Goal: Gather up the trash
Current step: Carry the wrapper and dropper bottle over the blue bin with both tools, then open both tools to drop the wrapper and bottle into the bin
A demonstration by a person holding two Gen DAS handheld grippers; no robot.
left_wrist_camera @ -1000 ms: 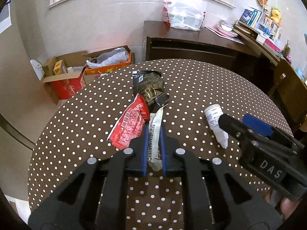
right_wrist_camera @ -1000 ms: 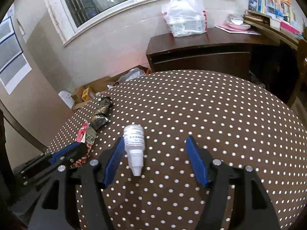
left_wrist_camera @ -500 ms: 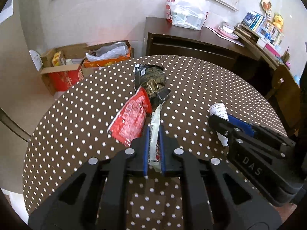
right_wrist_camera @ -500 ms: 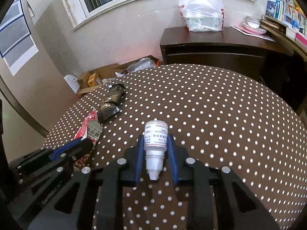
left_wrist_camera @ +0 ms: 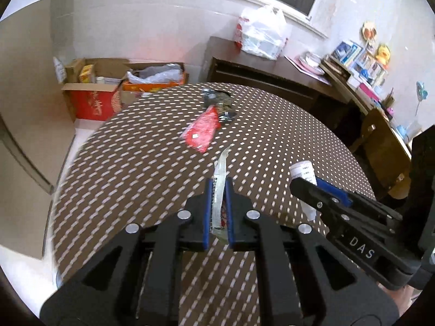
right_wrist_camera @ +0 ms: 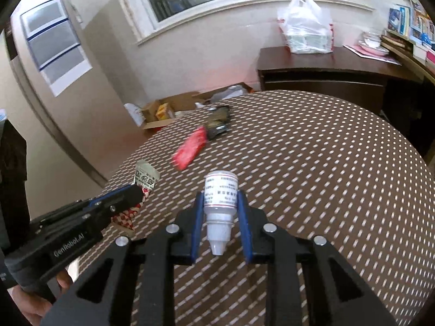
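Left wrist view shows the left tongs (left_wrist_camera: 217, 206) clamped on a thin wrapper strip (left_wrist_camera: 219, 179), its long axis along the fingers, the right tongs (right_wrist_camera: 220, 226) gripping a white bottle (right_wrist_camera: 220, 201), while the red packet (left_wrist_camera: 202, 131) lies ahead toward the desk's (left_wrist_camera: 136, 163) far edge, nearer the left.

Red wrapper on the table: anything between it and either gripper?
Nothing lies in the path; bare dotted tablecloth runs up to the red wrapper. But both grippers are occupied: left gripper clamps a white wrapper, right gripper a small white bottle.
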